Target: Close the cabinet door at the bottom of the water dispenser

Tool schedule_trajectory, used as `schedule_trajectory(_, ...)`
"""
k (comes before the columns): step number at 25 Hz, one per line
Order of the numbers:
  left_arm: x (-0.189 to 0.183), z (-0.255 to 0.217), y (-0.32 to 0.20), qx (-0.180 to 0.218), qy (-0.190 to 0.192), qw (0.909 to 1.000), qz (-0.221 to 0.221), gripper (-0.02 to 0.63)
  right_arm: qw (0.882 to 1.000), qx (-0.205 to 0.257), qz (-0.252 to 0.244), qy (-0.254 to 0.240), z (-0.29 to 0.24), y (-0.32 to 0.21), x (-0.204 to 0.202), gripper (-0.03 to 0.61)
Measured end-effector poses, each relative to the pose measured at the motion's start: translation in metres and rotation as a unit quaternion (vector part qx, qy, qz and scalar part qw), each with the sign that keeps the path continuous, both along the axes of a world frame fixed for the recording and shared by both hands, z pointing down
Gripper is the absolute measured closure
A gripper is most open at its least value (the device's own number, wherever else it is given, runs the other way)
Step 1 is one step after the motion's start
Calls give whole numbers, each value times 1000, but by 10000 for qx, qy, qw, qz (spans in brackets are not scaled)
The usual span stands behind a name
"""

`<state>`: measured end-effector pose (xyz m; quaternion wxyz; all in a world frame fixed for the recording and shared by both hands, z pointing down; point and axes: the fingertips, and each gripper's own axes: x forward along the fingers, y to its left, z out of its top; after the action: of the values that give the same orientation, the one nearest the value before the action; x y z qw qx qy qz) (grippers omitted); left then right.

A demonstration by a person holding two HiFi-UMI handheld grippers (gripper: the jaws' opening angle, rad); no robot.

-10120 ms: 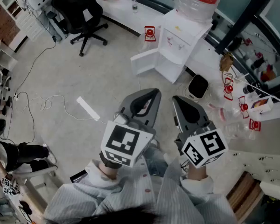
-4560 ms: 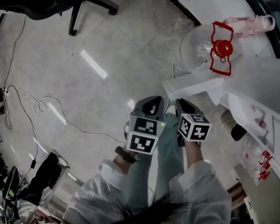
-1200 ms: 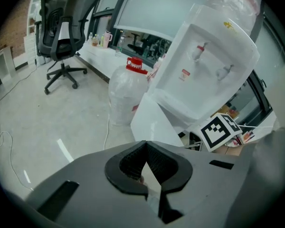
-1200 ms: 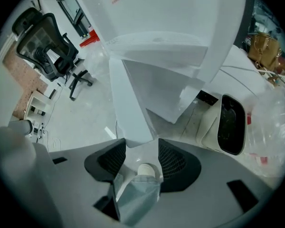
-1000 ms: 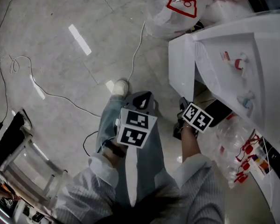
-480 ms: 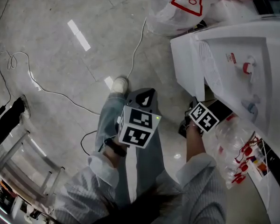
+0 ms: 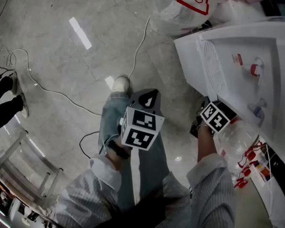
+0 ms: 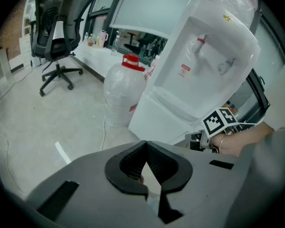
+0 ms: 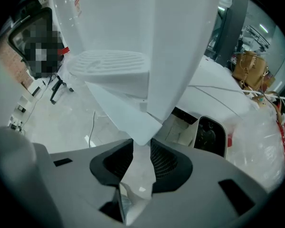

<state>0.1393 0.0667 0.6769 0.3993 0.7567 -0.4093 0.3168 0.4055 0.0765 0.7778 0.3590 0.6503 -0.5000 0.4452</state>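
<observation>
- The cabinet door [image 9: 126, 110] stands swung out from the foot of the water dispenser [image 8: 194, 70], and its free corner reaches into the mouth of the right tool [image 9: 142, 147].
- The right tool's jaws have just been closing. They now stand narrow on that corner, with a pad against each face of the door.
- In the head view the right tool sits low at the dispenser's near left corner, its marker cube on top.
- The left tool [image 8: 145, 145] hangs further left over the person's leg [image 7: 110, 120], apart from the door. Its jaws meet at the tips with nothing between them.
- A large water bottle [image 8: 119, 96] with a red cap stands on the floor [image 7: 61, 56], just left of the dispenser on its far side.
- A white cable [image 7: 140, 46] trails from near the bottle toward the person.
- An office chair [image 8: 57, 32] stands far off to the left.
</observation>
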Motion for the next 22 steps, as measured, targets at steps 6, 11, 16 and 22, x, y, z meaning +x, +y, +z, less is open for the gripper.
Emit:
schedule_trajectory(6,7,1,-2,36,19,10000,-12,603,9993,12,-266,246,0,-11,21,463)
schedule_trajectory(11,3,3,-3,58,-21,9999,-93,603,9989,120,-208,405,0,-20,34,466)
schedule_trajectory(16,0,-1,-2,93,-41,9999,-99,603,9990,95,-157,409,-2,-17,32,466)
schedule_trajectory(22,1,-33,-5,240,-5,9997,1,603,9997,167,-170,17,-31,5,-5,466)
